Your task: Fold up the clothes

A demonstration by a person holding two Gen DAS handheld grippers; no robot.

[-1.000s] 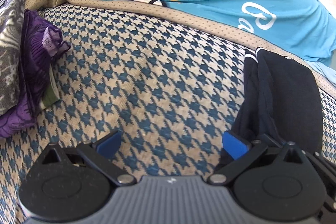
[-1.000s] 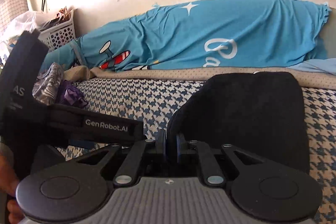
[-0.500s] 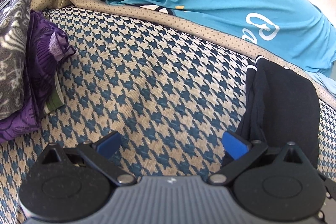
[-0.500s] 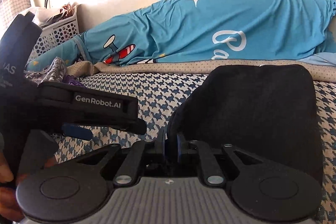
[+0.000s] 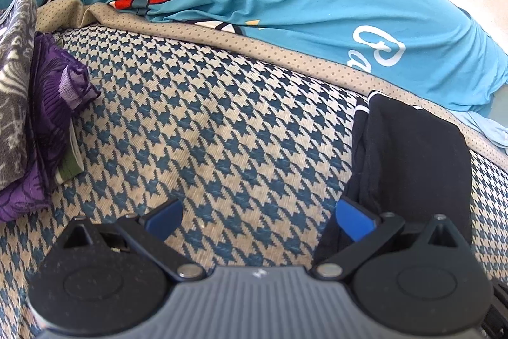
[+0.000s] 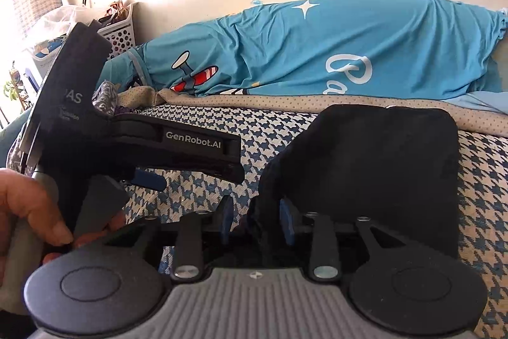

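A folded black garment [image 6: 381,164] lies on the blue-and-cream houndstooth cover [image 6: 482,180]. My right gripper [image 6: 256,223] is open at its near left corner, and the cloth's edge still sits between the parted fingers. In the left wrist view the same black garment [image 5: 419,154] lies at the right, just past my right fingertip. My left gripper [image 5: 260,216] hovers open over bare houndstooth cover [image 5: 222,132] with nothing between its blue pads. A hand [image 6: 28,212] holds the left tool, seen at the right wrist view's left side.
A teal sheet with an aeroplane print [image 5: 285,5] is bunched along the back against the wall. A pile of purple and grey clothes [image 5: 38,123] sits at the left. A white perforated basket [image 6: 119,32] stands in the far left corner.
My right gripper's fingers have parted from shut on the black garment's corner. The left gripper has shifted slightly forward and right, staying open.
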